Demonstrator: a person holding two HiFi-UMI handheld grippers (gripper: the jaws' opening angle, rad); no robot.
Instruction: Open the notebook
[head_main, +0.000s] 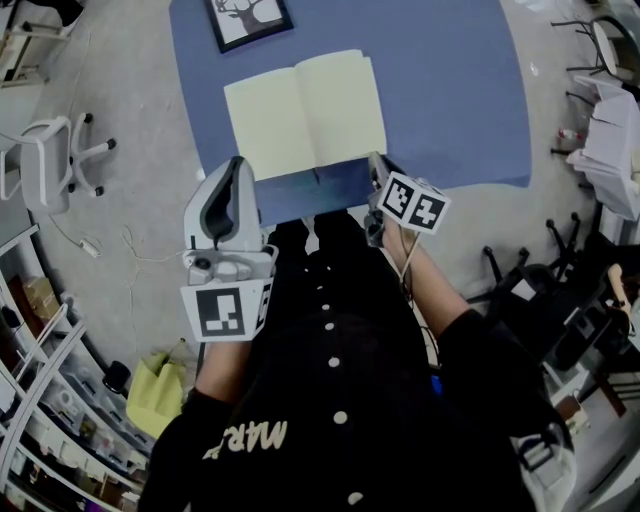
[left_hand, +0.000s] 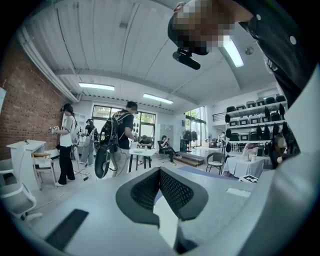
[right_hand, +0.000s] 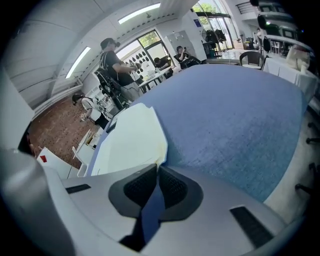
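Observation:
The notebook (head_main: 305, 115) lies open and flat on the blue table (head_main: 450, 100), showing two blank cream pages. My right gripper (head_main: 376, 165) sits at the notebook's near right corner and points steeply down. In the right gripper view its jaws (right_hand: 157, 167) stand shut with nothing between them; the page corner (right_hand: 159, 161) lies just beyond the tips, and the open notebook (right_hand: 132, 140) spreads to the left. My left gripper (head_main: 237, 163) hovers off the notebook's near left corner and points almost level into the room. Its jaws (left_hand: 160, 170) meet at the tips and hold nothing.
A framed picture (head_main: 248, 20) lies at the table's far edge. A white office chair (head_main: 50, 160) stands on the floor at the left, a yellow cloth (head_main: 155, 395) lies near shelving, and dark chairs (head_main: 560, 290) stand at the right. Several people (left_hand: 122, 140) stand in the room beyond.

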